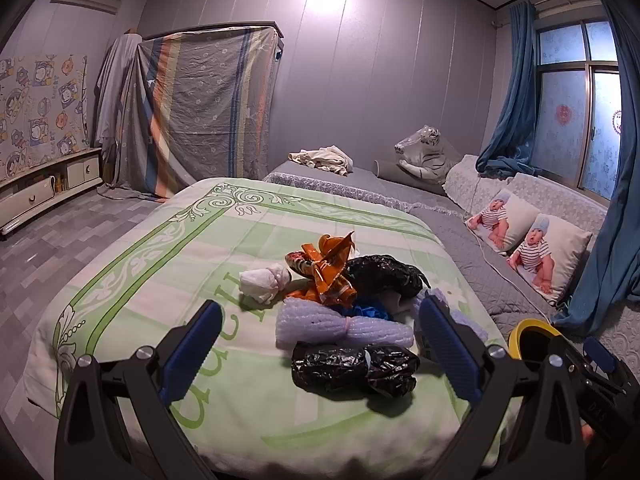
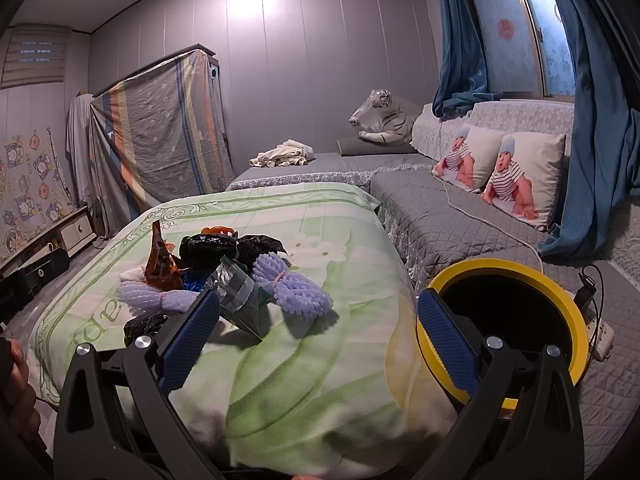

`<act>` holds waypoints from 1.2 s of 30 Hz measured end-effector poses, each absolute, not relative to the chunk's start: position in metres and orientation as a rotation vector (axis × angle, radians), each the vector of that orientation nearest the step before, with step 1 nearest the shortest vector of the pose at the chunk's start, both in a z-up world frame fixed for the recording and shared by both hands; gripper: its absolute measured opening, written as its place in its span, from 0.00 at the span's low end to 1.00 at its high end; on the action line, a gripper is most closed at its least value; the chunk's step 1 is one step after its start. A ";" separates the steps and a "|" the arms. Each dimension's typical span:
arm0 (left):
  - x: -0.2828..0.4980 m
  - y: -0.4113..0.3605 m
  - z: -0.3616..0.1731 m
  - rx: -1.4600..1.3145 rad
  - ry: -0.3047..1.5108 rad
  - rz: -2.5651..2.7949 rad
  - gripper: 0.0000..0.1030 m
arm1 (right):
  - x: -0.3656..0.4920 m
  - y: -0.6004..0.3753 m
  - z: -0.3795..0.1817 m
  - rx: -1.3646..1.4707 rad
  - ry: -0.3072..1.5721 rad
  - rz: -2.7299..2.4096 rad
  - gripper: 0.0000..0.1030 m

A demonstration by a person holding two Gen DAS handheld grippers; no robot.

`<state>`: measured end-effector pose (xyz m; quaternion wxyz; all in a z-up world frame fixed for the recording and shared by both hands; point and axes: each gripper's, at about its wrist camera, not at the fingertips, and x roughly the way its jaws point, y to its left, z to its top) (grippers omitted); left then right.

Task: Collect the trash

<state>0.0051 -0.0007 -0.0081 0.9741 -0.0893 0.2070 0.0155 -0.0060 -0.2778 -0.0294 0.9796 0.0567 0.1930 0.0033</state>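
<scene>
1. The left gripper [image 1: 320, 344] hangs fully spread and holds nothing; between its fingers, farther off, lies the trash pile [image 1: 340, 304] on the green quilt [image 1: 160, 240].
2. The right gripper [image 2: 316, 340] is likewise spread wide and empty, its left finger [image 2: 188, 336] in front of the pile's near edge, its right finger [image 2: 448, 340] in front of the bin [image 2: 560, 280].
3. The bin, yellow-rimmed with a dark inside, stands just right of the quilt on the grey cover; what it contains cannot be made out.
4. In the pile: a black bag [image 1: 352, 368] nearest in the left view, a lilac foam net [image 1: 340, 324] behind it, blue scraps, an orange wrapper [image 1: 328, 272], another black bag [image 1: 384, 276], and a white wad [image 1: 264, 280] to the left.
5. The right view adds a silvery packet [image 2: 236, 296] and a second foam net [image 2: 296, 284].
6. Green lettering is printed on the quilt; only part shows, and it cannot be read with certainty.
7. Far right lie two baby-print pillows [image 2: 500, 172].
</scene>
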 end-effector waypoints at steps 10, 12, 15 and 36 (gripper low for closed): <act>0.004 -0.001 -0.009 -0.183 0.419 0.028 0.93 | -0.005 -0.278 -0.027 0.117 0.391 0.007 0.92; 0.005 -0.001 -0.009 -0.182 0.419 0.029 0.93 | -0.005 -0.279 -0.027 0.116 0.393 0.007 0.92; 0.005 -0.001 -0.009 -0.185 0.423 0.027 0.93 | -0.005 -0.279 -0.027 0.118 0.395 0.008 0.92; 0.008 0.000 -0.014 -0.192 0.443 0.024 0.93 | -0.005 -0.281 -0.029 0.124 0.401 0.006 0.92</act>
